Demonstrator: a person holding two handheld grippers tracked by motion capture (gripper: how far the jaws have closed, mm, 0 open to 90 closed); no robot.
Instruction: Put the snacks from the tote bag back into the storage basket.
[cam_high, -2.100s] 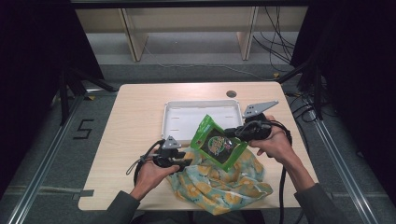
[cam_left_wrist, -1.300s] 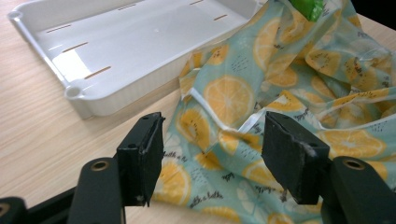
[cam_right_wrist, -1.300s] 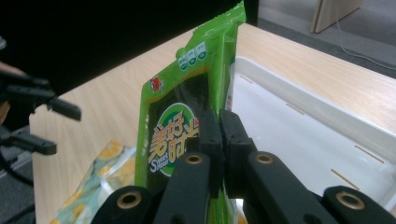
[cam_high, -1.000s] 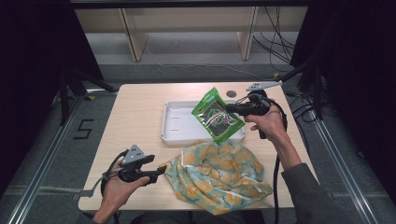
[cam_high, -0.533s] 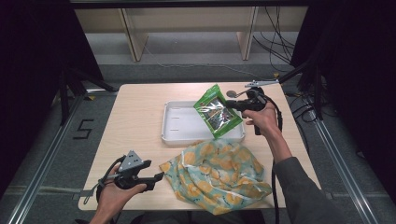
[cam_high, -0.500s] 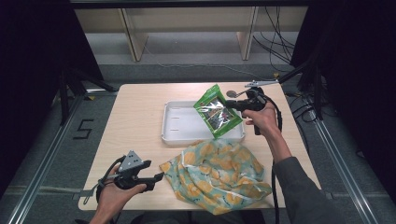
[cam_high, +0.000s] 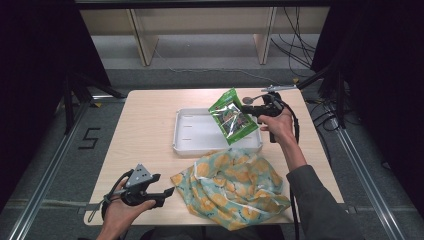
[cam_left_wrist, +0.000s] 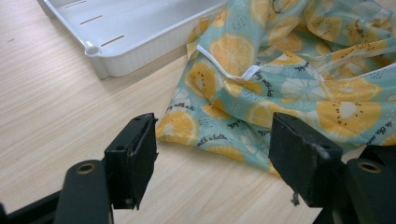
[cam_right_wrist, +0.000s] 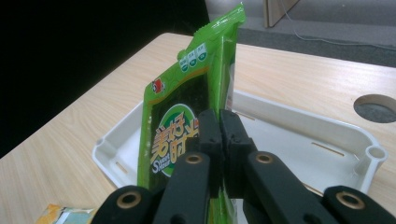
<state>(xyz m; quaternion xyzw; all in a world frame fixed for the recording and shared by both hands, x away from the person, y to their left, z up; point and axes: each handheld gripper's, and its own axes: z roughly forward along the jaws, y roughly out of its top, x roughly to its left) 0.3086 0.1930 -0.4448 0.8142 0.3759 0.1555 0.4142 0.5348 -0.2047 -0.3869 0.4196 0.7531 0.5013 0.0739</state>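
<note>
My right gripper is shut on a flat green snack packet, holding it tilted above the right half of a white tray. In the right gripper view the jaws pinch the packet edge-on over the tray. A cloth bag with an orange-slice print lies crumpled at the table's front, just below the tray. My left gripper is near the front left edge, its jaws having just been opening, now open with nothing between them; the bag's corner lies just beyond its tips.
A round hole is in the tabletop near the far right, also in the right gripper view. The table's left half is bare wood. Cables and shelf legs lie on the floor behind the table.
The right hand has carried the packet slightly down and back over the tray. The left gripper has let go of the bag and drawn back to the front left edge.
</note>
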